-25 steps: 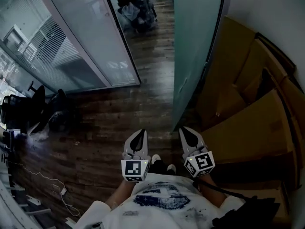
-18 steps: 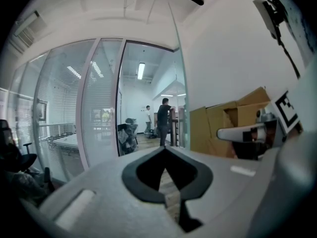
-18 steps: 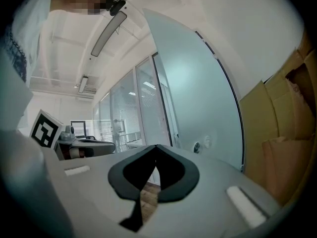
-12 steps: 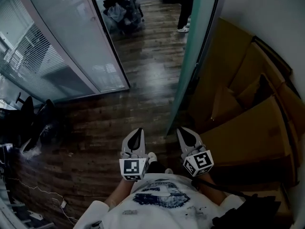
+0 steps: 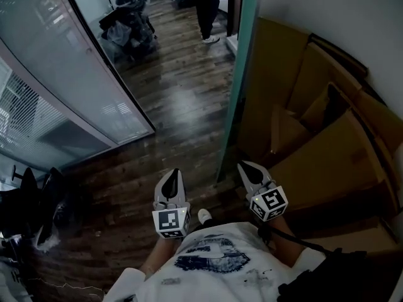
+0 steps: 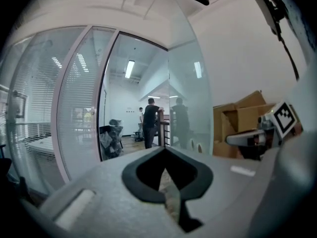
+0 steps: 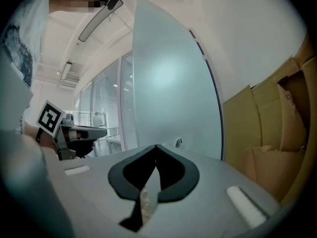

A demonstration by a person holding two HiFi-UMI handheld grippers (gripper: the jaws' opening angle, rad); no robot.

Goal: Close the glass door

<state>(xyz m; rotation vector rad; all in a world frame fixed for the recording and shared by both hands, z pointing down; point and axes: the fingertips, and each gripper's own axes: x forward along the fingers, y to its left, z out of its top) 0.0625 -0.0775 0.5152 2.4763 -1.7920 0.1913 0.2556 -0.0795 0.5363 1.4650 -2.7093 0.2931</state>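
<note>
The glass door (image 5: 242,74) is a frosted teal panel standing open, seen nearly edge-on in the head view; its bottom corner meets the floor just ahead of me. My left gripper (image 5: 172,173) is shut and empty, left of the door's edge. My right gripper (image 5: 244,166) is shut too, holding nothing, on the door's right side near the edge. In the right gripper view the door (image 7: 168,93) fills the middle beyond the closed gripper (image 7: 156,146), with a small round fitting (image 7: 178,143) low on it. The left gripper view has the door (image 6: 188,98) right of the gripper (image 6: 164,148). Neither gripper touches the door.
Flattened cardboard boxes (image 5: 327,137) lean on the wall behind the door at right. A curved glass partition (image 5: 63,74) runs along the left. A person (image 5: 206,8) stands far ahead by a pile of bags (image 5: 129,21). Dark office chairs (image 5: 31,200) sit at lower left.
Both grippers have moved forward toward the door's bottom edge, which now lies between them. The door shows more edge-on, and a standing person has come into view at the top.
</note>
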